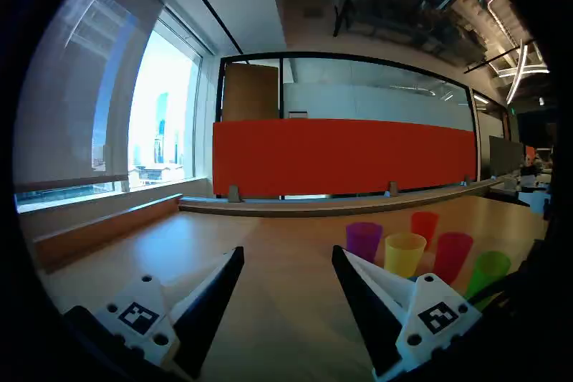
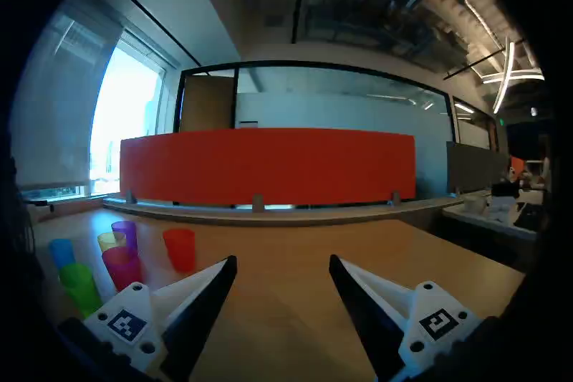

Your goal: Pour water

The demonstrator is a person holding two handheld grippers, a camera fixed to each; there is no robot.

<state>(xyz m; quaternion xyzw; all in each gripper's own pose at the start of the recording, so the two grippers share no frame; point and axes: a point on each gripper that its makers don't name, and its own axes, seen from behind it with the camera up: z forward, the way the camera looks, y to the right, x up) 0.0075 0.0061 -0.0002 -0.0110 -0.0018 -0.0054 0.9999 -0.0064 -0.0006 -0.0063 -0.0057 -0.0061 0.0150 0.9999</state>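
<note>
LEFT GRIPPER VIEW
left tool [image 1: 286, 289]: wide open, nothing between the fingers [image 1: 215, 296], grips nothing
gap: bare table [image 1: 286, 239] shows through it; light wood, runs ahead of the tool to a far edge
tip height: low over the table, contact cannot tell
cups: one cluster ahead and right of the tool, past its right finger, all upright on the table
purple cup [image 1: 363, 239]: closest to the tool's centre line, just beyond the right fingertip
yellow cup [image 1: 403, 253]: just right of purple, nearer the tool, base hidden behind the right finger
red cup [image 1: 424, 226]: farthest back, behind yellow
pink cup [image 1: 453, 254]: right of yellow, close beside it
green cup [image 1: 489, 271]: farthest right, lower part hidden
contents: cannot tell
red partition [image 1: 344, 156]: straight ahead at the table's far edge
window [image 1: 154, 131]: ahead and left, bright

RIGHT GRIPPER VIEW
right tool [image 2: 281, 289]: wide open, empty, bare table [image 2: 286, 253] in the gap
cups: same cluster, ahead and left of this tool, beyond its left finger, well apart from the tips
red cup [image 2: 179, 248]: nearest the centre line, stands a little apart from the rest
purple cup [image 2: 125, 233]: left of red, farther back
yellow cup [image 2: 111, 240]: touching or just beside purple, partly behind pink
pink cup [image 2: 122, 266]: in front of those two, nearest the left finger
green cup [image 2: 80, 287]: left of pink
blue cup [image 2: 62, 251]: farthest left, behind green
red partition [image 2: 268, 165]: straight ahead
side desk [image 2: 494, 213]: ahead right, clutter too small to tell
</note>
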